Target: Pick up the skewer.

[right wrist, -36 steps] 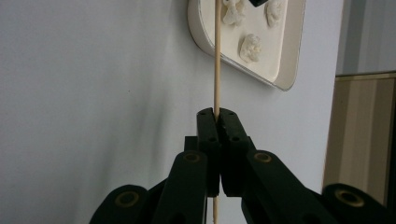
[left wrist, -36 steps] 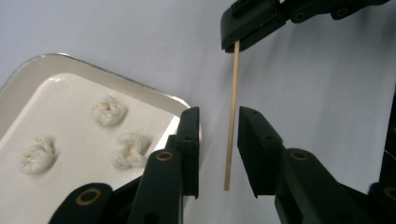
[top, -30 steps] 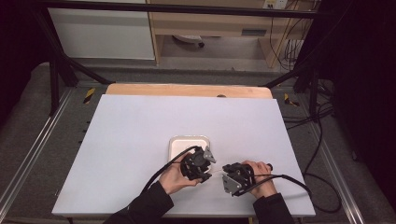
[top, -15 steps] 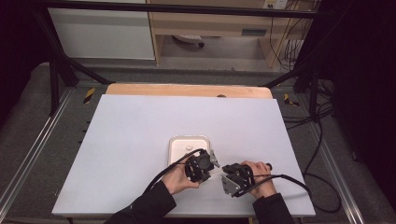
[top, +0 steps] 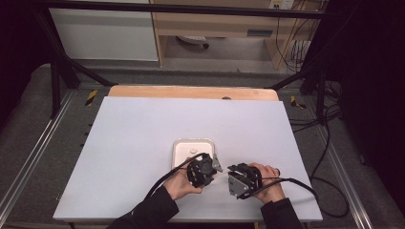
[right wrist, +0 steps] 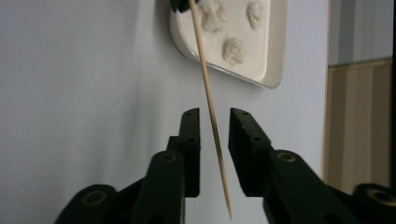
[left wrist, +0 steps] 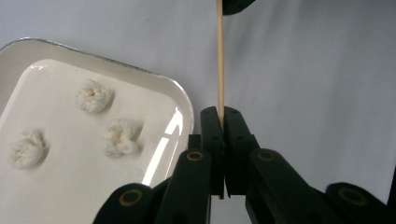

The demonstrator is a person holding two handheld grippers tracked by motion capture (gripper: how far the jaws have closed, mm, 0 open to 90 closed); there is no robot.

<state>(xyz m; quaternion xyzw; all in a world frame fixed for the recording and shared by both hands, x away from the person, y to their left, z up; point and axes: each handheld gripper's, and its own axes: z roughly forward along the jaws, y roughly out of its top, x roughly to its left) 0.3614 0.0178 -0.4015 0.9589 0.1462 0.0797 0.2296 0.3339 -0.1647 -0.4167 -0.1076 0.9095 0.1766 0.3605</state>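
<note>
We see a white tray [top: 180, 151] lying on the pale table [top: 143, 143], near its front edge. Three small white fluffy lumps [left wrist: 95, 95] sit apart from one another inside the tray. Beyond the table's far edge we see a wooden board [top: 191, 92], and behind that a white cabinet [top: 102, 36] and a wooden shelf unit [top: 215, 24].

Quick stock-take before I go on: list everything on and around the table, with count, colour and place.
Table: one, white top, wooden far edge.
Tray: one, white, near middle of the table, by the left gripper.
Puffs: three, white, in the tray, apart from one another.
Skewer: one, tan wood, left gripper clamps one end; the pointed end lies between the right gripper's fingers, untouched.
Cabinet: one, white, beyond the table.
Left gripper: black, shut on the skewer.
Right gripper: black, just opened, beside the left gripper.
</note>
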